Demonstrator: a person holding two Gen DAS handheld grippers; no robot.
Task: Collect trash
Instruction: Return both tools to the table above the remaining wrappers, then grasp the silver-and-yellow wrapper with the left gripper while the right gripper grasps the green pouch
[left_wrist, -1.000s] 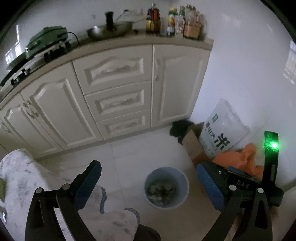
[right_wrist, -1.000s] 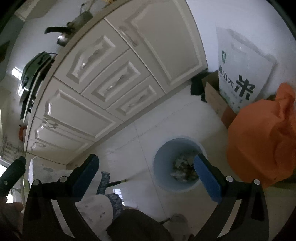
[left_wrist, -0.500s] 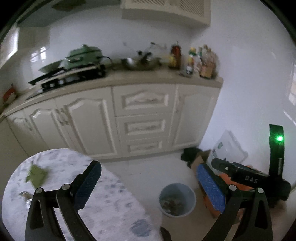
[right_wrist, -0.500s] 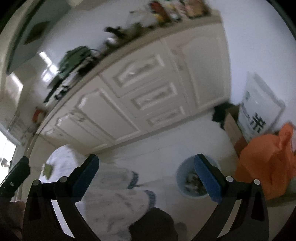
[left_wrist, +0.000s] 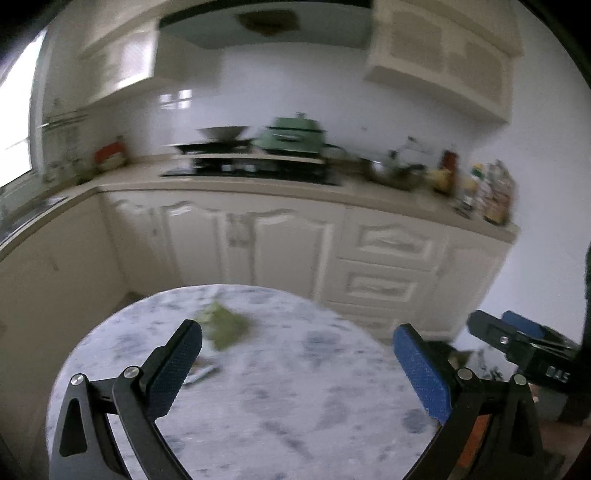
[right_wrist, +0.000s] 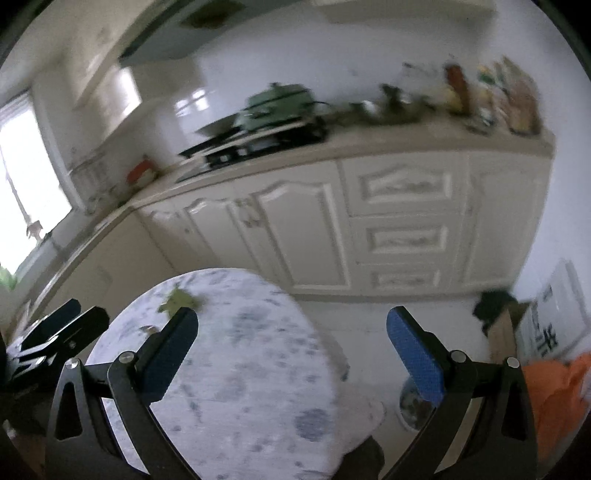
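Now your left hand-held gripper (left_wrist: 297, 363), jaws apart, has the green scrap (left_wrist: 224, 326) at eleven o'clock on the worktop (left_wrist: 295, 406); the right hand-held gripper (right_wrist: 291, 350) also gapes.

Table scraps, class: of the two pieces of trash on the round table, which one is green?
The crumpled green leaf scrap, lying farther from the left tongs; the other, a small pale blurred piece, lies nearer.

Black tongs (left_wrist: 297, 363), blue textured pads (left_wrist: 423, 376)
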